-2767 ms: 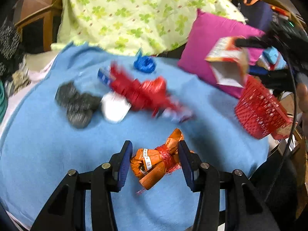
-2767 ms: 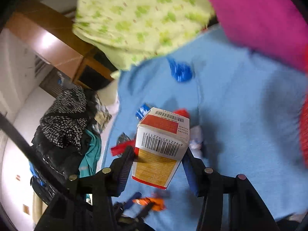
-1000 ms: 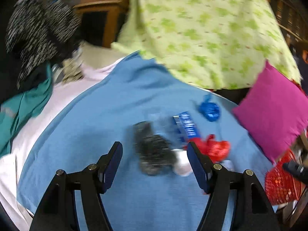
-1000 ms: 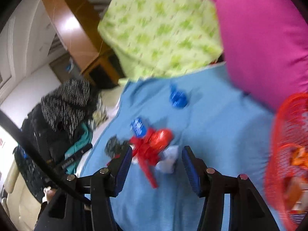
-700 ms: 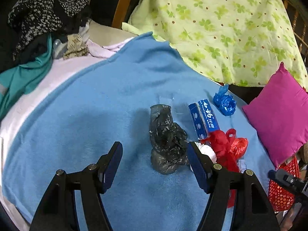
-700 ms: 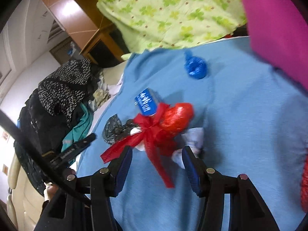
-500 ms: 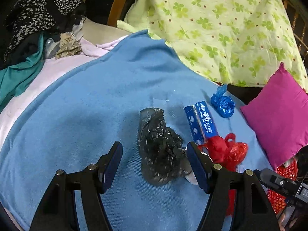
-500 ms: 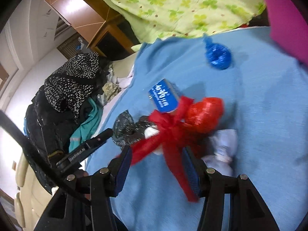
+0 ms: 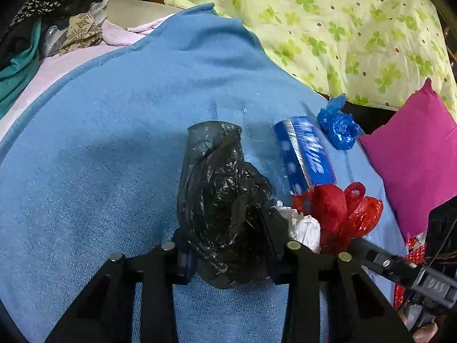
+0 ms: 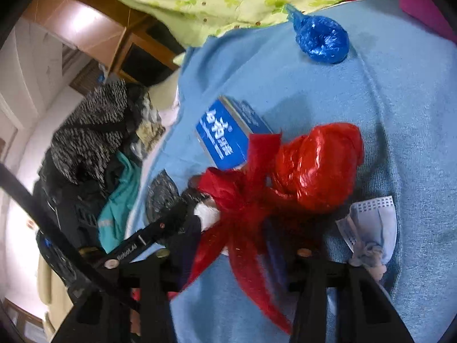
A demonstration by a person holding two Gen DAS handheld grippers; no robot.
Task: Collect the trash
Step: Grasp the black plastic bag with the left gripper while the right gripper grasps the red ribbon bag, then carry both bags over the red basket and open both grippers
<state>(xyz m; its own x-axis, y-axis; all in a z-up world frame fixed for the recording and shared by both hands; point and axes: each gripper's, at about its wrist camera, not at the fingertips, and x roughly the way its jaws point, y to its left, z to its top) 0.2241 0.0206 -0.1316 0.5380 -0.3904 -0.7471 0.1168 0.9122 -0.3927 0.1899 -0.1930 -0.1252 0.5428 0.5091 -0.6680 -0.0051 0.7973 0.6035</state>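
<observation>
Both grippers have closed in on the trash on the blue blanket (image 9: pixel 100 157) since half a second ago. The left gripper (image 9: pixel 228 245) now straddles the black bag (image 9: pixel 220 194), jaws narrowed against it, likely mid-grasp. The right gripper (image 10: pixel 237 254) brackets the red bag (image 10: pixel 285 177), jaws apart; contact unclear. The blue box (image 10: pixel 225 134), blue bag (image 10: pixel 322 40) and mask (image 10: pixel 371 228) remain.
</observation>
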